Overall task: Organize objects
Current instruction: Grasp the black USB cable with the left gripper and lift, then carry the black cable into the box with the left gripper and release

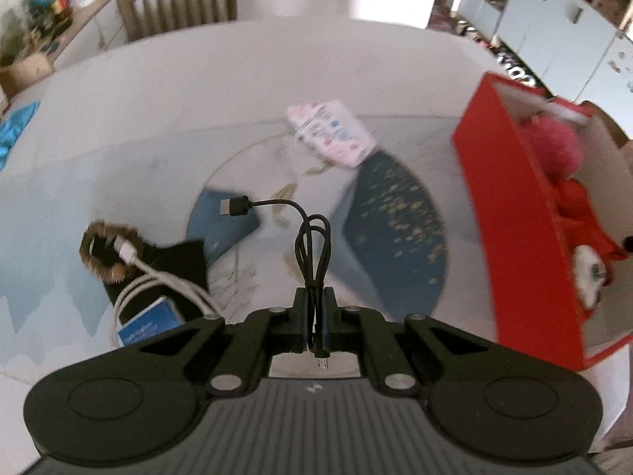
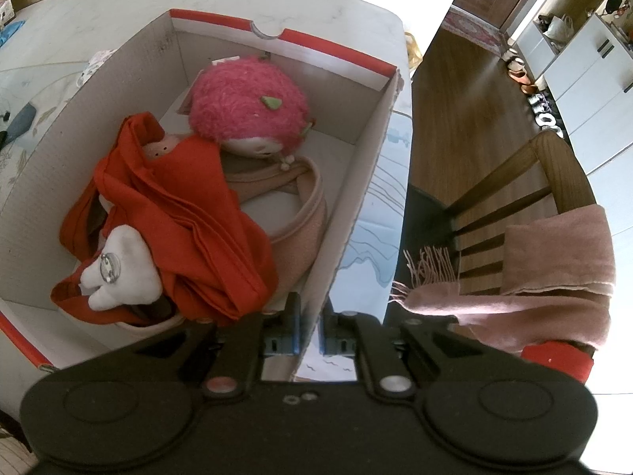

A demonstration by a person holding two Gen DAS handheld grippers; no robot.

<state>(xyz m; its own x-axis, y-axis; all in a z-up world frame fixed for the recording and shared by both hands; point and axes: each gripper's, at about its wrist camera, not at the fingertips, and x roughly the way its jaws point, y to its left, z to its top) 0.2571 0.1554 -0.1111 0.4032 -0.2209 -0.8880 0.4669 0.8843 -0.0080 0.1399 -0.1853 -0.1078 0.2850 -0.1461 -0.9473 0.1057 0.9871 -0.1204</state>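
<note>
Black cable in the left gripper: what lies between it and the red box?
In the left wrist view, only tablecloth lies between the black cable and the red box; no object sits there.

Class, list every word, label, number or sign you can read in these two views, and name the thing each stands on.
Nothing here reads in full.
Blue card under the white cable: white print, too blurred to read.
Patterned packet on the table: small coloured marks, blurred.
Floor mat by the white cabinets: large white letters, cut off, unreadable.
Left gripper body: a small white logo, no letters.
Red box: no readable print.
</note>
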